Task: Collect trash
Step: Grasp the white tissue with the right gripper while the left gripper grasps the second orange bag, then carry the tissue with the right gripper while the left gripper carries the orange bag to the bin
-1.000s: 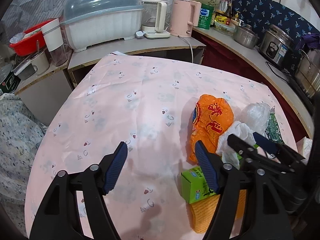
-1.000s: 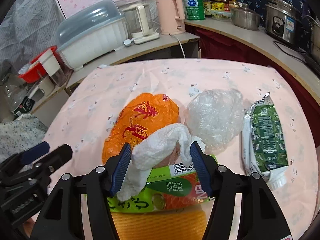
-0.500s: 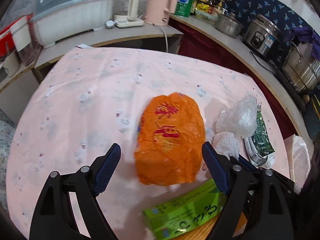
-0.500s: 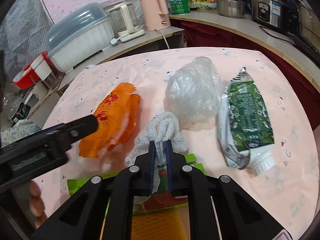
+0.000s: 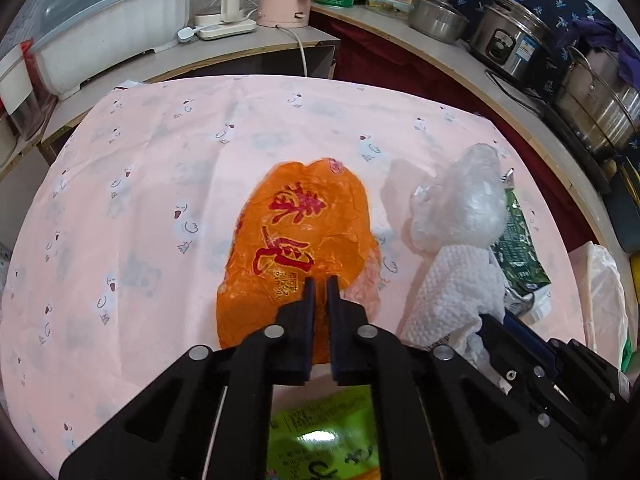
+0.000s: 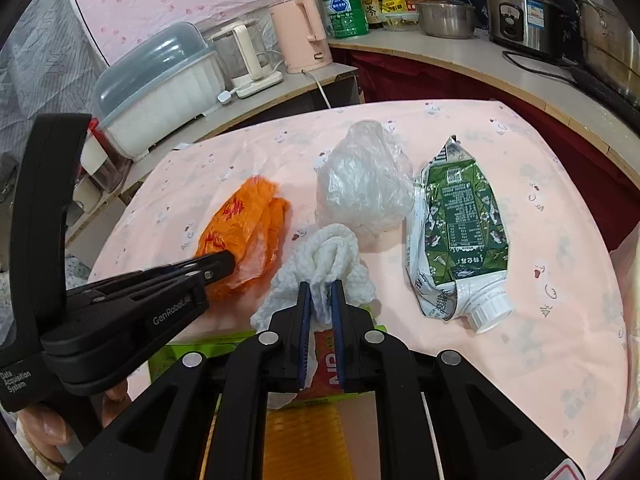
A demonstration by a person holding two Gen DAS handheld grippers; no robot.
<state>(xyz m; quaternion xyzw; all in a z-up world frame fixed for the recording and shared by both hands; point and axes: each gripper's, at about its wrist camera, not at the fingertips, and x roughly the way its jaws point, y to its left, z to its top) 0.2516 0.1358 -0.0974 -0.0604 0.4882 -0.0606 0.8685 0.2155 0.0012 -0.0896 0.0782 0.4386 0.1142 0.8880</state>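
An orange plastic bag lies on the pink tablecloth. My left gripper is shut on its near edge; it also shows in the right wrist view, pinching the bag. My right gripper is shut on a crumpled white paper towel, seen too in the left wrist view. A clear crumpled plastic bag and a flattened green carton lie beyond it.
A green box and a yellow-orange cloth lie at the near table edge under the grippers. Counters behind hold a dish cover, kettles and steel pots. A white bag sits at the far right.
My left gripper moved right over the orange bag and closed on its near edge. My right gripper closed on the paper towel and keeps hold of it.
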